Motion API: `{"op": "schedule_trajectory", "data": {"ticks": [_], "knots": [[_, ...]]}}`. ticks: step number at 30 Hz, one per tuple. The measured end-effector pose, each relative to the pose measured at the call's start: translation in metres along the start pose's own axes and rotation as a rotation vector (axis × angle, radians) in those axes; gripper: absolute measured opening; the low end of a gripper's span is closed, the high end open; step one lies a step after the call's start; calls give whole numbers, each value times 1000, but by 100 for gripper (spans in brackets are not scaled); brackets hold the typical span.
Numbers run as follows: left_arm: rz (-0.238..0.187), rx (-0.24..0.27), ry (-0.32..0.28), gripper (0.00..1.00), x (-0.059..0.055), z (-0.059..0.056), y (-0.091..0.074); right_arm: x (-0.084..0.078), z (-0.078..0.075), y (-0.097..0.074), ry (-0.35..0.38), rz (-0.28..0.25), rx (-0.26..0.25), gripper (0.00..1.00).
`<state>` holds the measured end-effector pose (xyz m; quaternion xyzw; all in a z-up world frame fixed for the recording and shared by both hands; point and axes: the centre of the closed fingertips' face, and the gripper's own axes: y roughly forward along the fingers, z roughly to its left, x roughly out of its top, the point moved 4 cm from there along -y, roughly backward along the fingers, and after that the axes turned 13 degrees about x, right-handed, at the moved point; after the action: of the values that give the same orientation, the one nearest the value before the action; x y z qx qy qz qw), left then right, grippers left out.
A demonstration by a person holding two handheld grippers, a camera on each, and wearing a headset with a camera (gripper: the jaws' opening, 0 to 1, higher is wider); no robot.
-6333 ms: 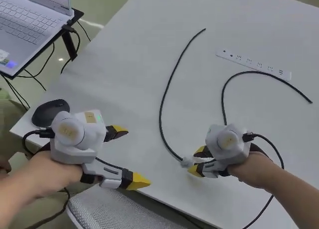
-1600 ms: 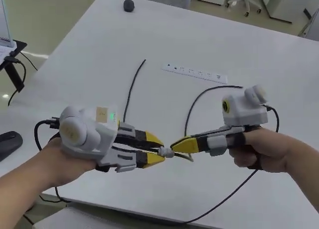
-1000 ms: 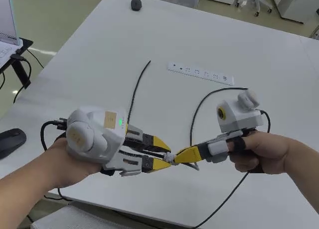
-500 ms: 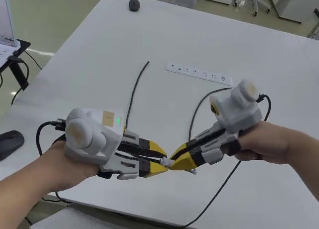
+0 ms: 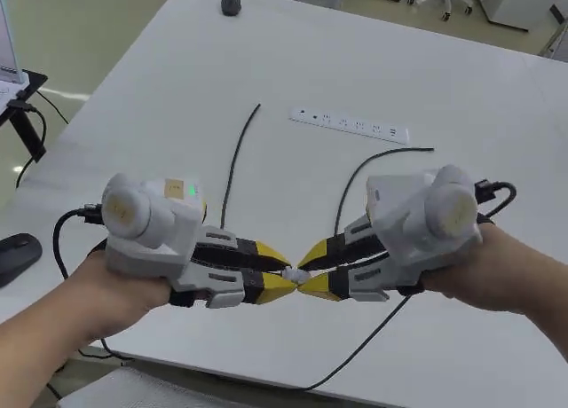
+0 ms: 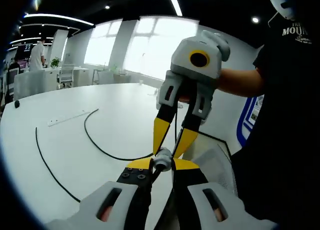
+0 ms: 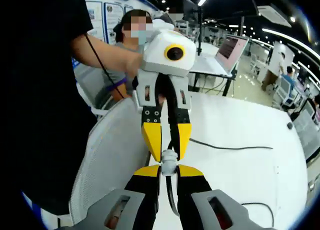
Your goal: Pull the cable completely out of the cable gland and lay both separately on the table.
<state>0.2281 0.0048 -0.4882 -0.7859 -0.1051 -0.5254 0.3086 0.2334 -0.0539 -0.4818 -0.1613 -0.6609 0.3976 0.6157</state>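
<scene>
Above the table's near edge, my two grippers meet tip to tip. The left gripper (image 5: 286, 275) (image 6: 162, 164) is shut on the small white cable gland (image 5: 294, 273) (image 6: 161, 161) (image 7: 169, 163). Facing it, the right gripper (image 5: 305, 270) (image 7: 169, 172) is shut on the black cable right beside the gland. The cable (image 5: 232, 164) runs across the table behind the left gripper. A second stretch of cable (image 5: 355, 182) (image 6: 100, 145) curves back toward the right gripper. The right gripper (image 6: 171, 149) and the left gripper (image 7: 169, 152) each appear in the other's view.
A white power strip (image 5: 349, 125) (image 6: 67, 119) lies on the white table (image 5: 177, 98) beyond the cable. A dark mouse (image 5: 230, 3) sits at the far edge and another (image 5: 18, 248) lies off to the left. The grippers' own leads trail over the near edge.
The gland and cable end came up off the table, and the left gripper shut on the gland. In the last half second the right gripper rolled level and now faces the left head-on.
</scene>
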Motion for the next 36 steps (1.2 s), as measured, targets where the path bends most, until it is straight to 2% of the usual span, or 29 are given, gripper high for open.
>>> {"op": "schedule_trajectory", "data": {"ticks": [1,3,4,10,12,13,15,17,19,20,22,23,24,25,26,27,28,29,30,32,34,36], "knots": [[-7,2,8,15,1,2,-1,2,-1,-1,-43,7,-39,6],[-7,-1,-7,15,2,2,-2,3,1,-1,-63,7,-69,7],[-6,-2,-23,15,3,2,-3,4,2,-1,-61,6,-77,7],[-18,-15,-12,15,4,0,-4,5,4,-3,-87,0,-103,7],[-31,-17,36,15,4,-2,-3,4,4,-4,-85,-4,-103,8],[-31,-16,35,15,4,-3,-3,3,4,-4,-84,-6,-103,8],[-27,-19,42,15,4,-3,-2,3,4,-5,-64,-18,-97,8],[-34,-19,73,15,5,-3,-2,1,2,-7,-6,-39,-93,9],[-38,-21,100,15,6,-4,-1,1,1,-9,64,-102,-70,14],[-38,-19,107,15,6,-4,-1,-1,-1,-12,93,-112,-66,16],[-45,-16,120,15,7,-3,-1,-5,0,-16,202,-185,23,17],[-51,-15,129,15,8,-3,-1,-8,-4,-19,299,-248,62,17],[-56,-15,136,15,9,-3,-1,-10,-8,-23,358,-298,79,17],[-57,-15,141,15,10,-3,-1,-12,-9,-26,477,-377,160,18],[-62,-13,157,15,11,-4,-1,-12,-11,-28,545,-426,198,17],[-65,-14,167,15,11,-5,-1,-13,-19,-32,631,-518,250,15],[-70,-16,186,15,12,-6,-1,-12,-22,-34,697,-588,306,14],[-73,-17,198,15,12,-7,-1,-12,-23,-35,769,-632,377,15],[-72,-16,207,15,13,-7,0,-12,-23,-35,863,-663,464,18],[-77,-14,223,15,14,-8,0,-15,-20,-31,887,-658,553,22],[-78,-16,227,15,14,-8,1,-20,-19,-23,906,-611,582,20],[-86,-17,249,15,16,-9,1,-19,-19,-19,913,-604,608,18]]}}
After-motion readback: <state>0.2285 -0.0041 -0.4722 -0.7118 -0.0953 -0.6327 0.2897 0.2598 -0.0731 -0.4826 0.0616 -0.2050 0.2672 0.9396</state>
